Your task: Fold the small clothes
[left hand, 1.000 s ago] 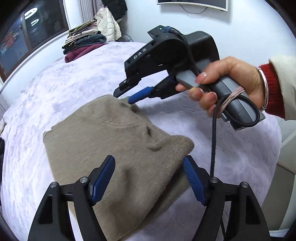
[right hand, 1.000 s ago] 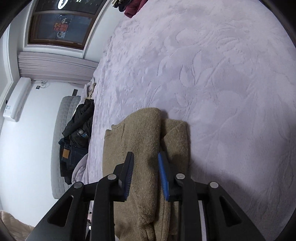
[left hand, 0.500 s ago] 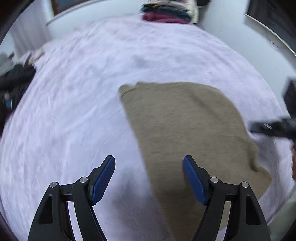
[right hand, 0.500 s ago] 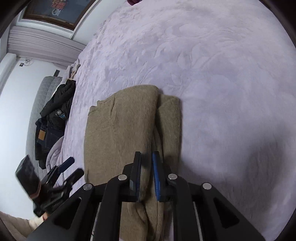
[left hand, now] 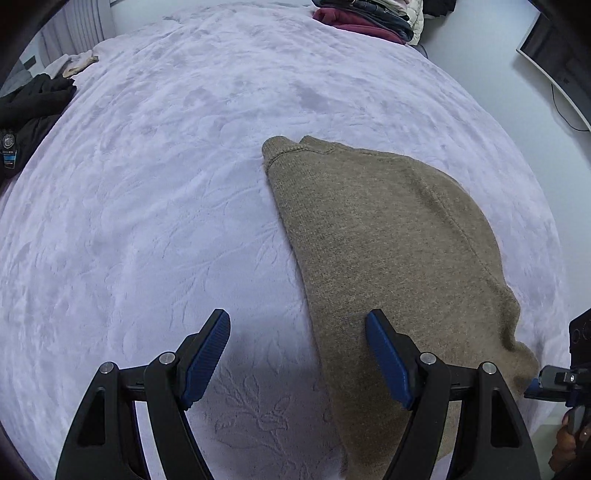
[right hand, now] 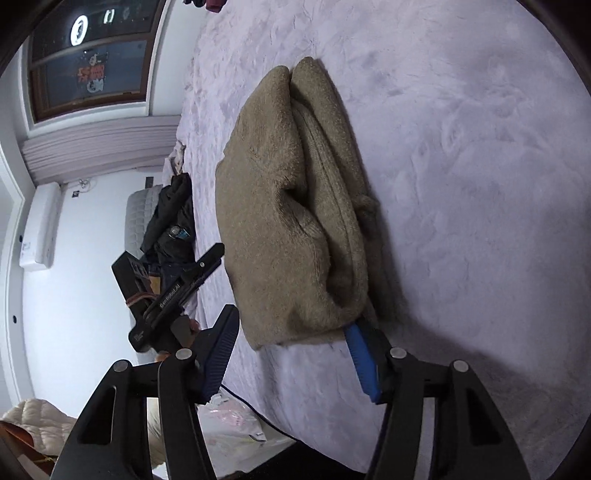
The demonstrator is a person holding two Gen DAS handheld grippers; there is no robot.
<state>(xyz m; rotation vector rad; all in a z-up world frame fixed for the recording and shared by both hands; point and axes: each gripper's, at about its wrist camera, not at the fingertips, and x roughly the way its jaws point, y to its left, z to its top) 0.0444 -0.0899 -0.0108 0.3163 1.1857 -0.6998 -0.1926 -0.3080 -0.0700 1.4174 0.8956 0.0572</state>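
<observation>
A tan knitted garment (left hand: 384,236) lies folded on the lilac bedspread (left hand: 166,177). My left gripper (left hand: 299,354) is open and empty, just above its near edge; its right finger is over the cloth. In the right wrist view the same garment (right hand: 295,206) shows as a thick folded bundle. My right gripper (right hand: 295,354) is open, its jaws wide on either side of the bundle's near end, holding nothing. The left gripper's body (right hand: 173,291) shows to the left of the bundle. The right gripper's tip (left hand: 561,380) shows at the garment's right corner.
A stack of folded clothes (left hand: 369,18) sits at the bed's far edge. Dark clothing (left hand: 26,114) lies at the bed's left side, also seen in the right wrist view (right hand: 170,221). A plastic bag (right hand: 229,424) lies on the floor beside the bed.
My right gripper was nearly shut on the garment's fold and has opened wide and let go. My left gripper has swung round and now looks along the bed.
</observation>
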